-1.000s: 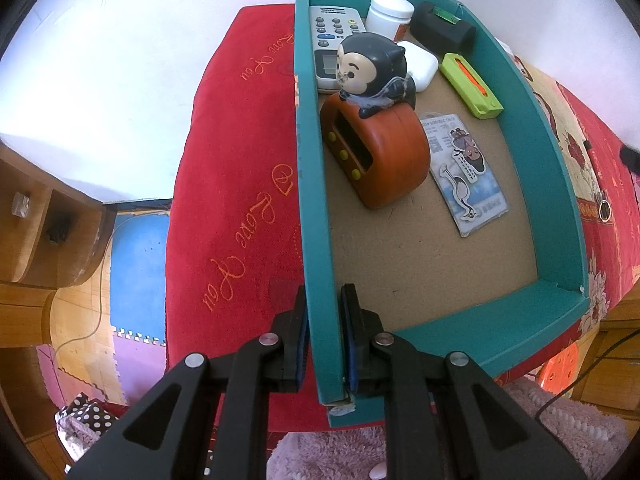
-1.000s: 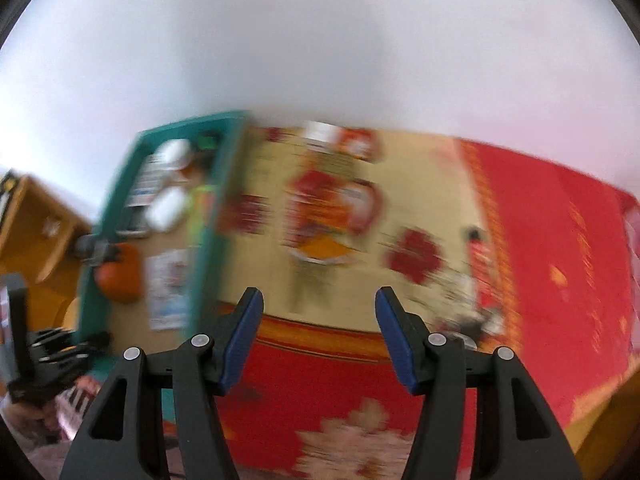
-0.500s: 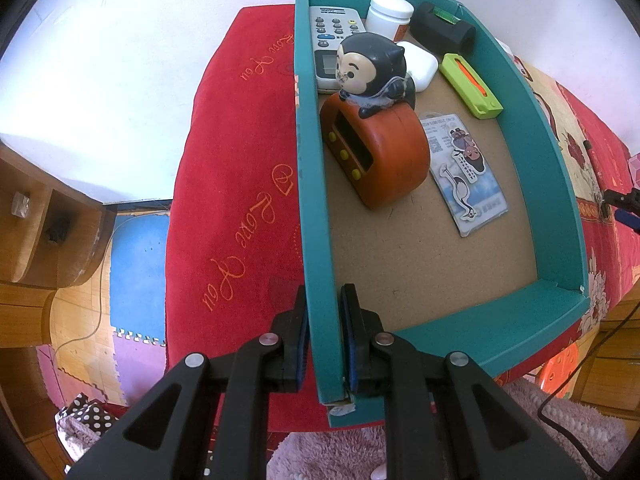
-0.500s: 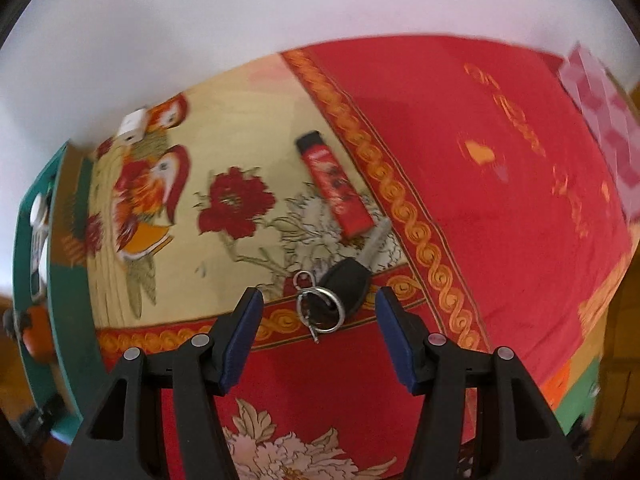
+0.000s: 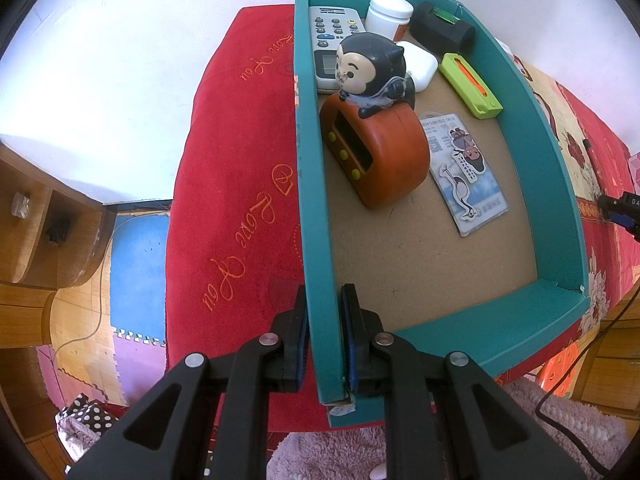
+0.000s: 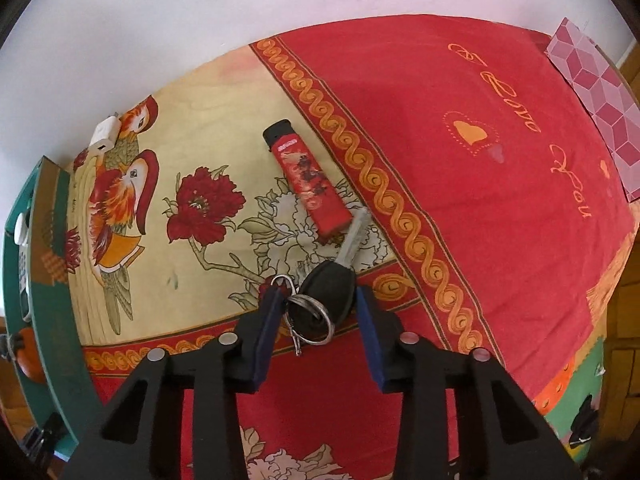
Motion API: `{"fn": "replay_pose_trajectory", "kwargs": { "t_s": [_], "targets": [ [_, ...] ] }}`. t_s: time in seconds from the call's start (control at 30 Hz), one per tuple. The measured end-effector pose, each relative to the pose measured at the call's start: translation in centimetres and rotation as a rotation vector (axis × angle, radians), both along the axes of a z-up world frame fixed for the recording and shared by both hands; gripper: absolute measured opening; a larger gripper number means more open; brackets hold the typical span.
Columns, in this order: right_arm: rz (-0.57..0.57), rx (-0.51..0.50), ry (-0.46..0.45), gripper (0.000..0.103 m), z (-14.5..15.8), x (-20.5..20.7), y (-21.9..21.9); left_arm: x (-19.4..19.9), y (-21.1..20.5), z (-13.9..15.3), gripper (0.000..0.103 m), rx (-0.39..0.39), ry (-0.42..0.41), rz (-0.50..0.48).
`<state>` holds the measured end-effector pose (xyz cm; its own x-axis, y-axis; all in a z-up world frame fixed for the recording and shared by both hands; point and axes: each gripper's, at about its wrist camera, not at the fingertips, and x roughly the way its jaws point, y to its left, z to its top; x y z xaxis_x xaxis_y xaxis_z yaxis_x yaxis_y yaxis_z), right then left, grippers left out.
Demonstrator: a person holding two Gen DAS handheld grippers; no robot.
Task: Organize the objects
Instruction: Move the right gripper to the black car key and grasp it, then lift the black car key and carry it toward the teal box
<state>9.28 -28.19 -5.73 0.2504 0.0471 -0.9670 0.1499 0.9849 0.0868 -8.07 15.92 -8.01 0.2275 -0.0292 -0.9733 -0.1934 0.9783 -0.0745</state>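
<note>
My left gripper (image 5: 324, 320) is shut on the near left wall of the teal box (image 5: 316, 200), one pad outside and one inside. The box holds an orange clock with a black monkey figure (image 5: 376, 160), a remote (image 5: 328, 40), a white jar (image 5: 390, 16), a white case (image 5: 418, 64), a green cutter (image 5: 470, 84), a black block (image 5: 442, 26) and a card (image 5: 464, 172). My right gripper (image 6: 316, 292) points down at the bedspread. Its jaws are closing around a black car key with rings (image 6: 328, 284), which lies flat between the pads. I see no firm squeeze on it.
A red lighter (image 6: 308, 176) lies just beyond the key's blade. A white charger plug (image 6: 105, 134) sits near the wall, close to the teal box (image 6: 48, 320) at the left edge. A pink patterned sheet (image 6: 600, 100) lies at the far right. Wooden furniture flanks the bed.
The right gripper swung rightward and down over the bedspread to the key, then narrowed its jaws around it. The left gripper and the box have not moved.
</note>
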Motion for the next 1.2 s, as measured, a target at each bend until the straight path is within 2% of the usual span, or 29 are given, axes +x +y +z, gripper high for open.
{"fn": "replay_pose_trajectory", "kwargs": {
  "t_s": [0.2,0.23,0.6,1.2],
  "targets": [
    [-0.004,-0.013,-0.009,0.033,0.0,-0.1,-0.1,0.0,0.0,0.0,0.013,0.0,0.001,0.0],
    [-0.007,-0.013,-0.01,0.03,0.1,-0.1,-0.1,0.0,0.0,0.0,0.013,0.0,0.0,0.0],
    [-0.018,0.019,-0.022,0.03,0.2,-1.6,-1.2,0.0,0.0,0.0,0.013,0.0,0.0,0.001],
    [0.094,0.099,-0.118,0.03,4.9,-4.5,2.2,0.0,0.0,0.0,0.013,0.0,-0.001,0.0]
  ]
}}
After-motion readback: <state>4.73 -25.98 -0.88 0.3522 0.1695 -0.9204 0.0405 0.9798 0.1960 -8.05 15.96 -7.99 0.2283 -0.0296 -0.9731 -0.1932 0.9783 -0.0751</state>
